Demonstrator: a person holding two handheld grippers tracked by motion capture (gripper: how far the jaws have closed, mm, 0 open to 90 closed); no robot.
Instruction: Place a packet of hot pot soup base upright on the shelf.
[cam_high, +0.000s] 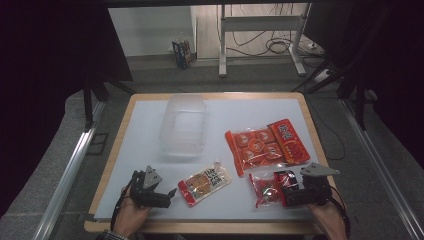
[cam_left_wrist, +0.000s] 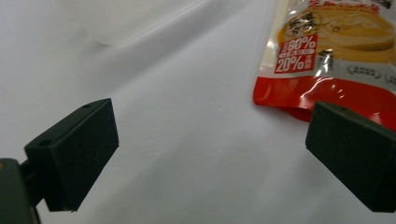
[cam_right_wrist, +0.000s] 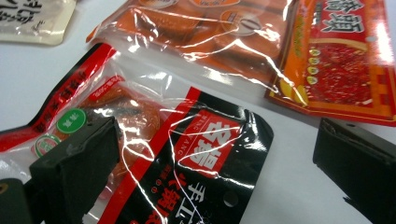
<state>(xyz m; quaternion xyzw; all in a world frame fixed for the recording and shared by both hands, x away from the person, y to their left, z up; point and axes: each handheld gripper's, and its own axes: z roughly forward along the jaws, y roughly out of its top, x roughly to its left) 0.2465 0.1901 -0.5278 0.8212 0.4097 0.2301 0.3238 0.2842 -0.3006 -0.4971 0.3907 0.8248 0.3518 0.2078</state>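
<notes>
Both grippers spread wide over the snack packs, nothing lifted yet

Your table (cam_high: 150, 107) carries everything here. The clear plastic bin (cam_high: 183, 125) stands toward its far edge, left of centre, and looks empty. The big orange multipack (cam_high: 265, 145) lies toward the right edge. Just in front of it, at the near right corner, the red-and-black pouch (cam_right_wrist: 196, 154) lies flat, and your right gripper (cam_high: 287, 192) sits over it with jaws wide and one jaw already above the film. The small red sauce pouch (cam_high: 205, 182) rests by the near edge at mid-table; your left gripper (cam_high: 167, 195) waits just left of it, wide too, holding nothing. You seem to be at the reach-and-grasp step. Next, lower each gripper until one pouch edge lies between the pads, then close; the film looks slippery, so bite deep
</notes>
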